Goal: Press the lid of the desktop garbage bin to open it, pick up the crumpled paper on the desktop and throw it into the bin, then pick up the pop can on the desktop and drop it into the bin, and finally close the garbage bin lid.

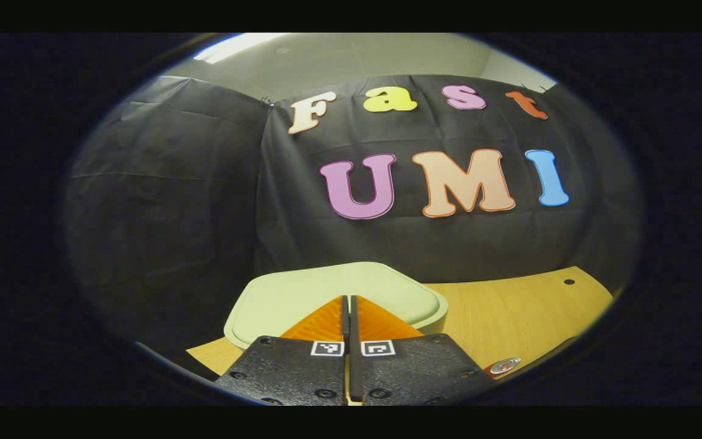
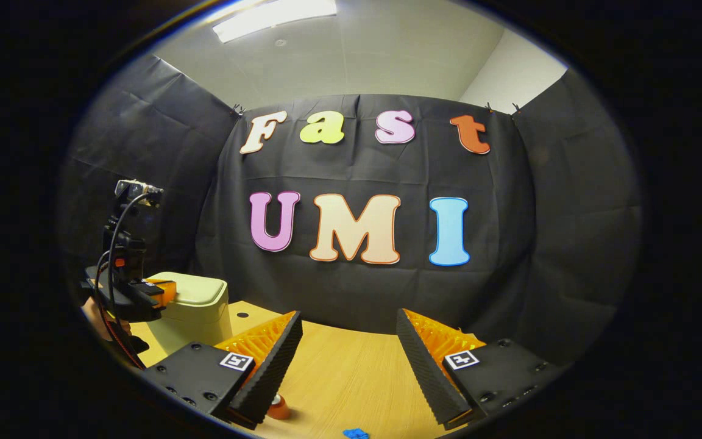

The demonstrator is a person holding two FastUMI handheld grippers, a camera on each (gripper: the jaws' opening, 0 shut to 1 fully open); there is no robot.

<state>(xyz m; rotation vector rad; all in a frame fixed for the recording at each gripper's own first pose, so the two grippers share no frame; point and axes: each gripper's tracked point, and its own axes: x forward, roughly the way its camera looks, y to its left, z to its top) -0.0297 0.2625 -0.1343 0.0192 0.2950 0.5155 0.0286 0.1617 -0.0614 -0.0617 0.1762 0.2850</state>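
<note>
A pale green plastic desktop garbage bin with a rounded, flat lid (image 1: 339, 299) is sitting on a light wooden desktop (image 1: 521, 305) in front of a black cloth wall. In the left gripper view, the left gripper (image 1: 349, 317) is reaching over the lid with its two fingers pressed flat together, nothing between them, and the tips appear to be lying on or just above the lid's near half; whether they are actually touching cannot be told. In the right gripper view, the right gripper (image 2: 348, 341) is hanging over the bare desktop with its jaws spread wide and empty, and the bin (image 2: 195, 311) is showing off to the left with the left gripper (image 2: 159, 291) above its lid, a hand partly visible behind it. The lid is looking closed, so the opening press seems not yet done. The lid is probably stiff, smooth plastic on a spring catch, so a firm downward push near its front edge should suit it better than any pinch; the bin itself is likely light and could slide. A small red-and-silver round thing (image 1: 503, 366) at the desktop's edge may be the pop can's top, but it is cut off. An orange cylindrical shape (image 2: 278, 407) beside the right gripper's left finger and a small blue scrap (image 2: 356, 433) are half hidden and hard to identify.
</note>
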